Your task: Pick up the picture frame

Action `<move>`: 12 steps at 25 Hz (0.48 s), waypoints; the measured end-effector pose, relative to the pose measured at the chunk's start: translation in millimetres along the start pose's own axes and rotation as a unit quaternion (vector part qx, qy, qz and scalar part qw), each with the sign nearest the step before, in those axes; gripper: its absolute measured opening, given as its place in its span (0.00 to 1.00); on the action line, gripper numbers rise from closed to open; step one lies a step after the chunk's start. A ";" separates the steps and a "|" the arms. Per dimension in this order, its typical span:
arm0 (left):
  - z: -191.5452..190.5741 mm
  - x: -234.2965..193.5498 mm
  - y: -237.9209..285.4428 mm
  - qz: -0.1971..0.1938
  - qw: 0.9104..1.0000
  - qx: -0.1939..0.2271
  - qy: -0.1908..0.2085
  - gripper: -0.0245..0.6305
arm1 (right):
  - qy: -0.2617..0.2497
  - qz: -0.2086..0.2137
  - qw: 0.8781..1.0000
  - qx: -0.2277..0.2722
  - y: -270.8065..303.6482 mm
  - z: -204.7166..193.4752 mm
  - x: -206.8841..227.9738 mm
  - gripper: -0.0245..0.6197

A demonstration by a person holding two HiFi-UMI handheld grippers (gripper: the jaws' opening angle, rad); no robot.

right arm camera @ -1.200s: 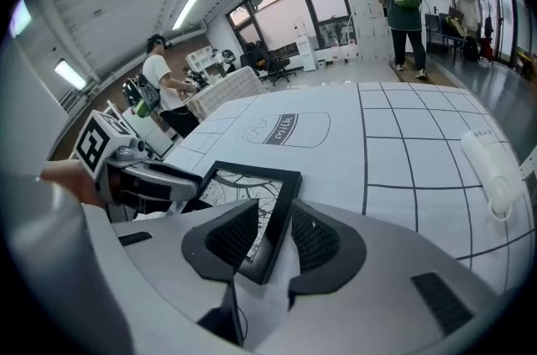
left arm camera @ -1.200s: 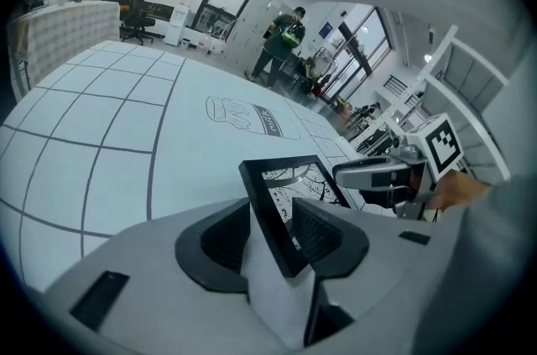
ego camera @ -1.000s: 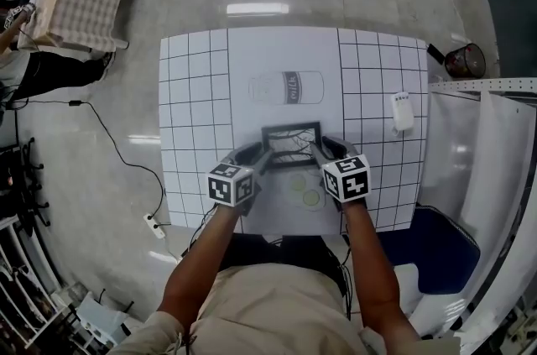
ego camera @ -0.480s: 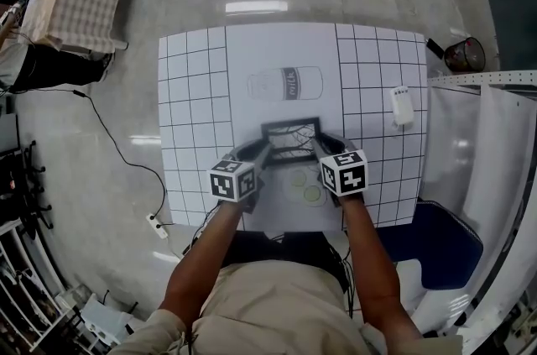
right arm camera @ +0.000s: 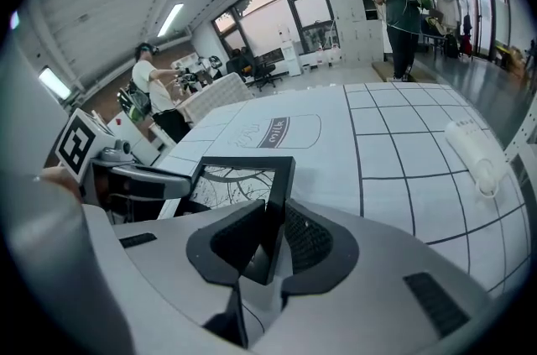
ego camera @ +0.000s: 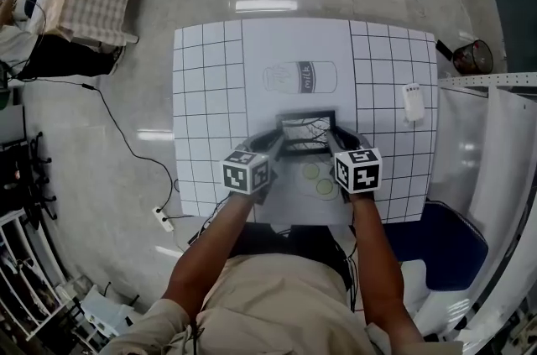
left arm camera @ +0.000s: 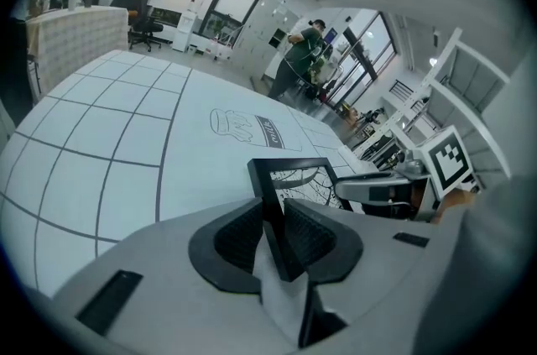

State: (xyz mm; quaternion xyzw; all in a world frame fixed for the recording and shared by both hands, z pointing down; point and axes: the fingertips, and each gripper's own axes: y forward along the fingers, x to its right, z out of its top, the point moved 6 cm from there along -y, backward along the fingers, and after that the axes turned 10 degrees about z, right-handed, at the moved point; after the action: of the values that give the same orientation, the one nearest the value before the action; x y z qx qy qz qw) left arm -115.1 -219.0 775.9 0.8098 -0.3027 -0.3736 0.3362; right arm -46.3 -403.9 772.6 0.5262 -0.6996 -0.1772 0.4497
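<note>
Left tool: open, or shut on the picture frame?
Shut on the picture frame: the left tool has just been closing, and both pads press the frame's left edge.

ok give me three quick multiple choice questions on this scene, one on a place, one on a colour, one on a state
1. Where does the white device lie? A near the table's right edge; B in a drawer; C on a shelf.
2. What colour is the picture frame's border? A white; B black; C red.
3. How is the picture frame held? A lying free; B by one hand-held gripper; C by both.
Answers:
1 A, it rests on the tabletop at the head view's right.
2 B, the border is dark in every view.
3 C, the left hand-held gripper, whose jaws have just been closing, and the right hand-held gripper each clamp a side edge.
</note>
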 end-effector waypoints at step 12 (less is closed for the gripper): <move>46.1 5.0 -57.0 -0.016 0.996 0.071 0.045 0.16 | -0.034 -0.020 0.996 0.076 -33.4 45.4 -43.9 0.16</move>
State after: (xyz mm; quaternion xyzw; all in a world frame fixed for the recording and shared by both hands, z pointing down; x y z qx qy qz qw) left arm -136.1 -203.7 707.2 0.8525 -0.3001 -0.3195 0.2847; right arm -62.2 -387.7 705.0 0.5663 -0.7153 -0.1505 0.3808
